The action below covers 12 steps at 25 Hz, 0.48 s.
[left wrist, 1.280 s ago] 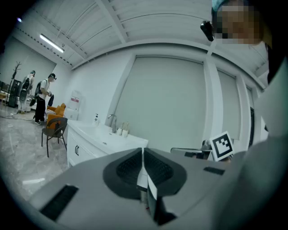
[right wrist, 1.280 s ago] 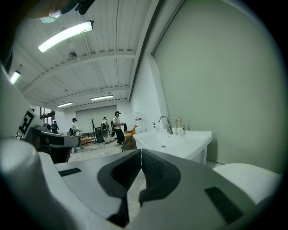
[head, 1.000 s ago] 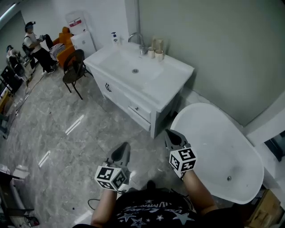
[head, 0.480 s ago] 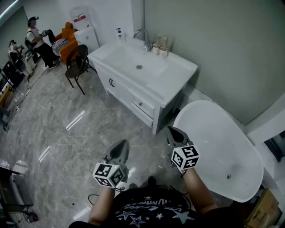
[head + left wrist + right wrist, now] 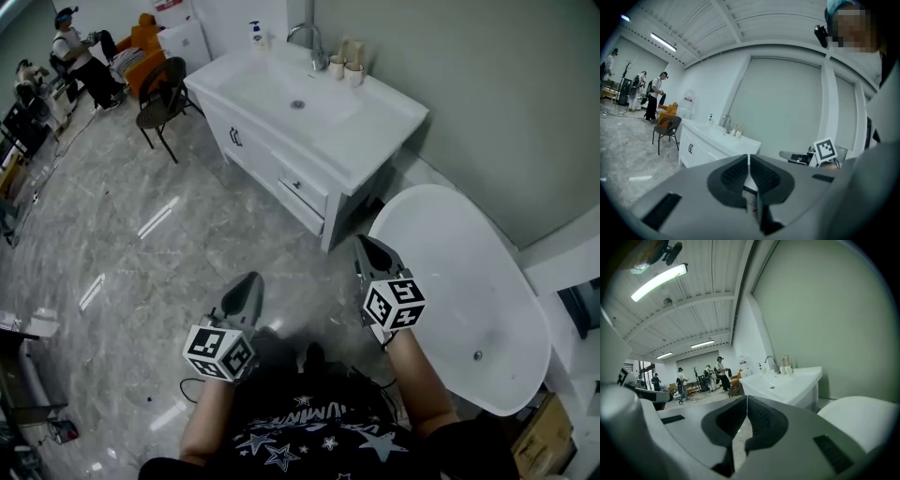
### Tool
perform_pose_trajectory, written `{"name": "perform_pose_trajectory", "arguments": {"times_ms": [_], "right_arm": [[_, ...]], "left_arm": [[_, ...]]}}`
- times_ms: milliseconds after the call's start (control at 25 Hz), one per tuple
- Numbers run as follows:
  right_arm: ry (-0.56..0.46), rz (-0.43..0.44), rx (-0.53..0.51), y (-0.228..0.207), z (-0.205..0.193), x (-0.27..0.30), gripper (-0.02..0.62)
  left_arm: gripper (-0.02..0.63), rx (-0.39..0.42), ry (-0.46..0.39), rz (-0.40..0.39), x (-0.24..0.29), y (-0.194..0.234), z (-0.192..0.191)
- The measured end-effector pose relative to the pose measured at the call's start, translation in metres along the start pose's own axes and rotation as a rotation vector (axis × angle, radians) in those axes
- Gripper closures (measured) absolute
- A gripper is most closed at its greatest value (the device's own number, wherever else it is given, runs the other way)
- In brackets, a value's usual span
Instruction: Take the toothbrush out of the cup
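Two pale cups (image 5: 337, 65) stand beside the faucet (image 5: 309, 37) at the back of a white vanity (image 5: 375, 131), far ahead of me. Something light, too small to identify, sticks up behind them. The cups (image 5: 736, 133) are tiny in the left gripper view and small in the right gripper view, where the cups (image 5: 786, 369) sit past the basin. My left gripper (image 5: 248, 283) and right gripper (image 5: 365, 247) hang over the floor in front of my body, well short of the vanity. Both have their jaws shut with nothing between them.
A white bathtub (image 5: 450, 281) lies close on the right, next to the right gripper. A dark chair (image 5: 161, 98) stands left of the vanity, and people (image 5: 75, 52) are at the far upper left. A soap bottle (image 5: 254, 35) stands on the vanity's left corner. Grey marble floor (image 5: 141, 225) spreads ahead.
The head view has shifted, so the vanity now sits higher and further right. The left gripper has drifted slightly left and lower in the picture. Both grippers stay shut.
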State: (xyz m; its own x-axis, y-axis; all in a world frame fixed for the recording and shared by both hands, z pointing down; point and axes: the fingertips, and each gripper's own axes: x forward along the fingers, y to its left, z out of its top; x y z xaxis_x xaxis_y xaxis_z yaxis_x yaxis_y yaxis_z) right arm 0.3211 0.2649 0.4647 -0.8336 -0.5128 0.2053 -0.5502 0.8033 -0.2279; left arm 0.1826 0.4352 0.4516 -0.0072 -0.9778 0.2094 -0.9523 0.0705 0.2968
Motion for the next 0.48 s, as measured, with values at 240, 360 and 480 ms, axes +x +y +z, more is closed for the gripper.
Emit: {"name": "perform_pose_trajectory", "arguments": {"times_ms": [240, 360, 480], "right_arm": [[0.039, -0.011, -0.01, 0.005, -0.009, 0.041, 0.581], [0.041, -0.038, -0.015, 0.004, -0.001, 0.063, 0.581], [0.037, -0.072, -0.014, 0.001, 0.009, 0.091, 0.581]], "left_arm": [[0.578, -0.034, 0.0, 0.012, 0.015, 0.044, 0.004], [0.578, -0.04, 0.006, -0.01, 0.034, 0.066, 0.013], [0.578, -0.025, 0.007, -0.043, 0.054, 0.089, 0.028]]}}
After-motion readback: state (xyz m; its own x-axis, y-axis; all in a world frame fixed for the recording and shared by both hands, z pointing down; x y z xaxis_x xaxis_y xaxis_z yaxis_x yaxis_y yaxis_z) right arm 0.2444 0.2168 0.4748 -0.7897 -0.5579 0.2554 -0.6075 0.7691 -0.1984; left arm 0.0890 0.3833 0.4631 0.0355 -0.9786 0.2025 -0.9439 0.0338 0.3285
